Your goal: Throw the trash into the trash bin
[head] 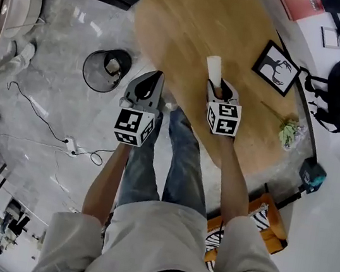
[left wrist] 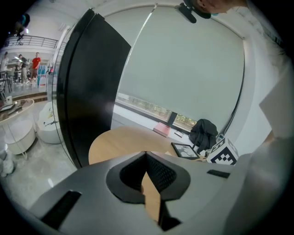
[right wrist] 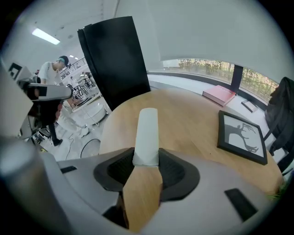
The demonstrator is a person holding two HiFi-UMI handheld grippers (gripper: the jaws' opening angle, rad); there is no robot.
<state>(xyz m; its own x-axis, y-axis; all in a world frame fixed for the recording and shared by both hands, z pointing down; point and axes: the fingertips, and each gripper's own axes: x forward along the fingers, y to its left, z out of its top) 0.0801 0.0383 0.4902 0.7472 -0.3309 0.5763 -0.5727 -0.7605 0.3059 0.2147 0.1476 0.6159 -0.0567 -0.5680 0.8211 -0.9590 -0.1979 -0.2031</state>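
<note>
White paper roll [head: 213, 67] clamped in right tool [head: 217, 86], with left tool [head: 153, 78] pinched together, empty. Looks like the carry step. Next: swing to bin [head: 90, 72] at nine o'clock, then let go.

Head view overhead; gripper views low, sharing wooden table [head: 192, 33].

**Left gripper [left wrist: 146, 155] closed up, nothing in it**

The jaw tips touch with nothing between them. Past them there's a wooden table [left wrist: 115, 141] with a framed picture [left wrist: 184, 150] lying on it. A pink book [left wrist: 161, 129] and a black backpack [left wrist: 204, 132] sit at the far edge by the window.
</note>
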